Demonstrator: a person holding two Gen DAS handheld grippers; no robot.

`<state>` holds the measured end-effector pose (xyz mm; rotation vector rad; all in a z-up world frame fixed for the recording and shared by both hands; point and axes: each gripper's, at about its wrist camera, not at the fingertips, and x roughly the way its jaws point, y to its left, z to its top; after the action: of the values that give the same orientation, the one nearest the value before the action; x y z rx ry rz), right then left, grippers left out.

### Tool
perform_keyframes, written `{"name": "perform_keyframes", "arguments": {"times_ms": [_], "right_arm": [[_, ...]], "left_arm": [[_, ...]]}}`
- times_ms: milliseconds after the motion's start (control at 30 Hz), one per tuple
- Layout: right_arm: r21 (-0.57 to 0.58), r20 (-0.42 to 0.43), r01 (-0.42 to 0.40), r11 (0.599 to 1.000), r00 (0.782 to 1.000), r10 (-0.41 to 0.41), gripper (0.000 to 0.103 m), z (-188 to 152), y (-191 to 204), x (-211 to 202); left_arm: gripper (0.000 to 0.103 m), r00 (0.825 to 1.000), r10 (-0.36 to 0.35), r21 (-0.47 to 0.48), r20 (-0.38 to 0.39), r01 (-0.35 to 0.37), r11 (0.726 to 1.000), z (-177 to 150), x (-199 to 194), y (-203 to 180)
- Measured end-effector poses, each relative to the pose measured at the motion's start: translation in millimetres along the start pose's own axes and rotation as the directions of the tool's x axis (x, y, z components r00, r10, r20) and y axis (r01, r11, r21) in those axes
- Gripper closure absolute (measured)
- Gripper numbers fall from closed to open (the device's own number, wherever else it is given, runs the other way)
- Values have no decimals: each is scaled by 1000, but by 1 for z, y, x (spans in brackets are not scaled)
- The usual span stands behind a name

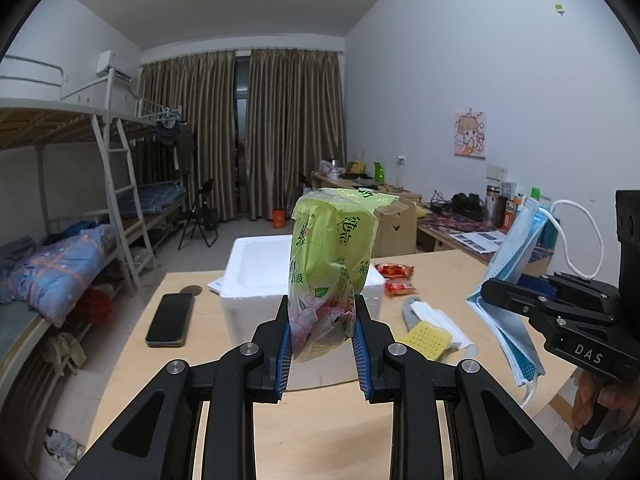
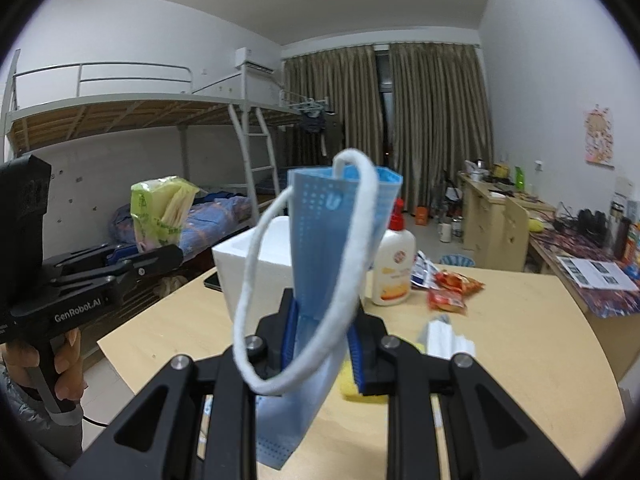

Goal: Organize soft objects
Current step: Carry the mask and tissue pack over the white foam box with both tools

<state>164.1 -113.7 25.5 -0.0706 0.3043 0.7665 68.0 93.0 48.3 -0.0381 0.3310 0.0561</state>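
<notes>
- Both grippers are gripping soft items above the wooden table (image 1: 328, 432).
- Left gripper (image 1: 322, 336) is pinching a green tissue pack (image 1: 332, 264) at frame centre, jaws narrowed onto its lower end, pack standing upright.
- Right gripper (image 2: 322, 320) is clamping a blue face mask (image 2: 340, 232), white ear loop (image 2: 256, 288) hanging over its left finger.
- White foam box (image 1: 256, 268) is sitting on the table behind the pack.
</notes>
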Motion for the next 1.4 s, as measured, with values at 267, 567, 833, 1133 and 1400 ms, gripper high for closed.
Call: {"name": "perform_keyframes", "arguments": {"times_ms": [267,567,833,1133,1400], "right_arm": [[-27,-13,-39,999,999,38,76,11,10,17],[-40,-19,-57,998,998,56,75,21,10,28],[-46,-30,-67,997,997,65,76,30,14,45],[-63,-48,-71,995,997,68,75,44,15,67],[-70,-46,-76,995,996,72,75,53,15,83]], "left_arm": [[75,999,32,-18,-4,-32,999,2,6,17],[75,999,34,-27,-4,-34,999,10,18,22],[75,999,36,-18,-18,-37,999,19,33,22],[75,999,29,-14,-26,-30,999,35,55,31],[75,999,18,-20,-45,-19,1000,45,80,41]]}}
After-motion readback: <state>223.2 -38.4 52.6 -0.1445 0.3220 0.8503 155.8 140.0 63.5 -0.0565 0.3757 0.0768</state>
